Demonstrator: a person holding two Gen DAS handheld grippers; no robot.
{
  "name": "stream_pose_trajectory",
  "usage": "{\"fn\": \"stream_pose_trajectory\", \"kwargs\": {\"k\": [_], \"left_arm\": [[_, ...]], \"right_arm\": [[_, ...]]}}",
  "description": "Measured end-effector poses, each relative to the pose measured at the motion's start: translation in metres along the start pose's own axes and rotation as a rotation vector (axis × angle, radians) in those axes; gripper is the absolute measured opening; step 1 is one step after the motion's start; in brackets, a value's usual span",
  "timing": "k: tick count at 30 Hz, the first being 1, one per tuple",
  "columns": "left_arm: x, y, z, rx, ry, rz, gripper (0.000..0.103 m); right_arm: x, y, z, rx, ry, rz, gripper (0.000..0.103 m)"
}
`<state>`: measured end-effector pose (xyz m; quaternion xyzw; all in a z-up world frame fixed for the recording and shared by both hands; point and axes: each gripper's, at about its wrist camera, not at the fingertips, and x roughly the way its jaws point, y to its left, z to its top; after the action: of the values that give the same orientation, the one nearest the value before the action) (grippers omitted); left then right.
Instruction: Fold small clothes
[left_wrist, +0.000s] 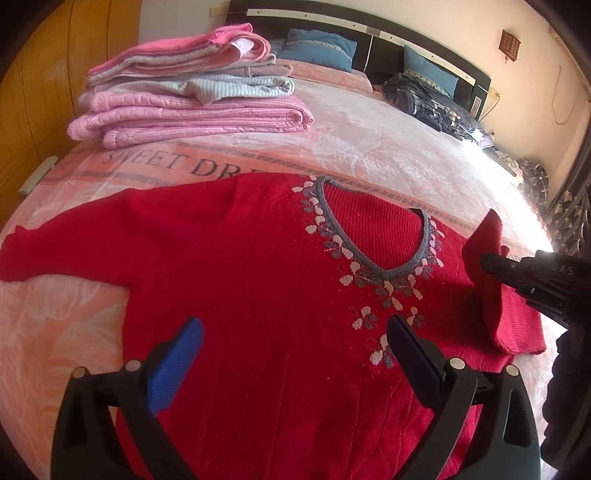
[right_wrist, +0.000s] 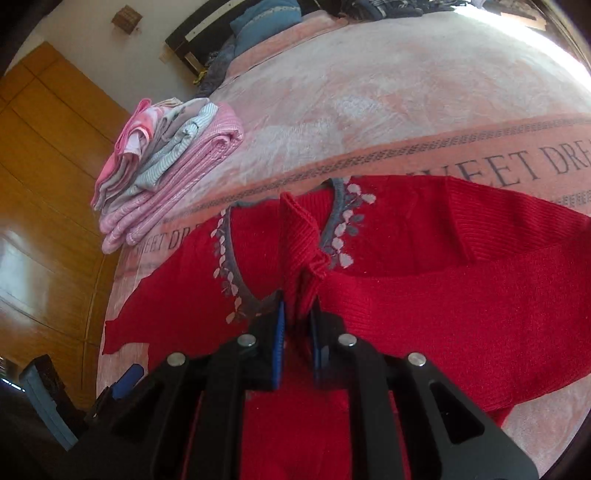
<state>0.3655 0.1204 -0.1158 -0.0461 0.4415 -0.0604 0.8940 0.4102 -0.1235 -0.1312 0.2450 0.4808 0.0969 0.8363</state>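
A red knit sweater (left_wrist: 258, 266) with a grey neckline and white leaf pattern lies front-up on the pink bed blanket (left_wrist: 388, 140). Its left sleeve stretches flat toward the bed's left edge. My left gripper (left_wrist: 295, 332) hovers open above the sweater's chest, nothing between its blue pads. My right gripper (right_wrist: 297, 314) is shut on the cuff of the right sleeve (right_wrist: 301, 240), which stands lifted and folded inward over the neckline. In the left wrist view the right gripper (left_wrist: 491, 260) shows at the right edge, holding that raised sleeve (left_wrist: 487, 280).
A stack of folded pink and striped clothes (left_wrist: 192, 92) sits at the bed's far left. Blue pillows (left_wrist: 317, 44) and dark plaid bedding (left_wrist: 432, 99) lie by the headboard. A wooden wardrobe (right_wrist: 44, 192) stands left of the bed.
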Motion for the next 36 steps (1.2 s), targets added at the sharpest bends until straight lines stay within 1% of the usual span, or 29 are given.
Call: {"fn": "stream_pose_trajectory", "kwargs": {"k": [1, 2, 3, 4, 5, 7, 9, 11, 13, 15, 19, 22, 24, 25, 26, 27, 28, 29, 30, 31, 32, 33, 34, 36], "left_arm": [[0.001, 0.001, -0.001, 0.001, 0.003, 0.001, 0.099], [0.003, 0.003, -0.001, 0.002, 0.008, 0.002, 0.099], [0.005, 0.005, -0.001, 0.001, 0.014, 0.002, 0.099], [0.007, 0.006, -0.002, -0.002, 0.02, 0.001, 0.099], [0.008, 0.008, -0.002, -0.008, 0.025, -0.001, 0.099], [0.011, 0.008, -0.001, -0.022, 0.033, -0.019, 0.099], [0.014, 0.004, 0.001, -0.026, 0.036, -0.036, 0.099], [0.019, -0.006, 0.002, -0.018, 0.045, -0.065, 0.099], [0.026, -0.021, 0.003, -0.011, 0.072, -0.108, 0.099], [0.036, -0.037, 0.004, -0.002, 0.107, -0.149, 0.099], [0.058, -0.067, 0.003, 0.019, 0.155, -0.178, 0.099], [0.072, -0.085, 0.002, 0.038, 0.179, -0.166, 0.099], [0.076, -0.094, 0.0, 0.049, 0.165, -0.144, 0.098], [0.076, -0.1, -0.001, 0.06, 0.151, -0.132, 0.095], [0.075, -0.104, -0.001, 0.074, 0.14, -0.118, 0.085], [0.075, -0.109, -0.002, 0.085, 0.134, -0.114, 0.065], [0.075, -0.112, -0.002, 0.09, 0.13, -0.104, 0.057], [0.074, -0.113, -0.002, 0.086, 0.121, -0.103, 0.044], [0.073, -0.112, -0.002, 0.075, 0.11, -0.116, 0.027], [0.072, -0.109, -0.001, 0.058, 0.101, -0.127, 0.019], [0.069, -0.105, 0.0, 0.03, 0.091, -0.158, 0.014], [0.066, -0.101, 0.0, 0.005, 0.076, -0.182, 0.011], [0.061, -0.098, 0.001, -0.006, 0.052, -0.192, 0.011], [0.049, -0.097, 0.006, 0.002, 0.0, -0.187, 0.01]], "right_arm": [[0.009, 0.006, -0.002, -0.009, 0.02, 0.002, 0.017], [0.015, 0.01, -0.004, -0.014, 0.032, 0.009, 0.026], [0.019, 0.013, -0.006, -0.013, 0.035, 0.027, 0.032], [0.02, 0.015, -0.008, -0.015, 0.04, 0.056, 0.041], [0.02, 0.018, -0.008, -0.023, 0.038, 0.078, 0.041], [0.006, 0.015, -0.007, -0.046, 0.005, 0.088, 0.041], [-0.008, 0.006, -0.004, -0.044, -0.025, 0.098, 0.041], [-0.026, -0.012, 0.0, -0.034, -0.055, 0.051, 0.04], [-0.042, -0.033, 0.0, -0.026, -0.083, 0.021, 0.04], [-0.055, -0.056, -0.002, 0.001, -0.099, 0.005, 0.04], [-0.079, -0.099, -0.011, 0.035, -0.128, -0.01, 0.04], [-0.095, -0.123, -0.019, 0.044, -0.142, -0.007, 0.04], [-0.104, -0.134, -0.023, 0.029, -0.145, -0.024, 0.04], [-0.108, -0.138, -0.025, 0.019, -0.148, -0.037, 0.04], [-0.111, -0.143, -0.027, 0.012, -0.151, -0.048, 0.04], [-0.113, -0.148, -0.029, 0.012, -0.153, -0.055, 0.04], [-0.115, -0.153, -0.031, 0.02, -0.154, -0.057, 0.04], [-0.117, -0.159, -0.032, 0.032, -0.154, -0.057, 0.04], [-0.118, -0.164, -0.033, 0.044, -0.155, -0.058, 0.041], [-0.119, -0.169, -0.035, 0.052, -0.156, -0.06, 0.041], [-0.121, -0.173, -0.036, 0.058, -0.158, -0.063, 0.041], [-0.121, -0.176, -0.036, 0.064, -0.16, -0.065, 0.041], [-0.122, -0.178, -0.037, 0.07, -0.161, -0.066, 0.041], [-0.122, -0.181, -0.036, 0.085, -0.166, -0.064, 0.041]]}}
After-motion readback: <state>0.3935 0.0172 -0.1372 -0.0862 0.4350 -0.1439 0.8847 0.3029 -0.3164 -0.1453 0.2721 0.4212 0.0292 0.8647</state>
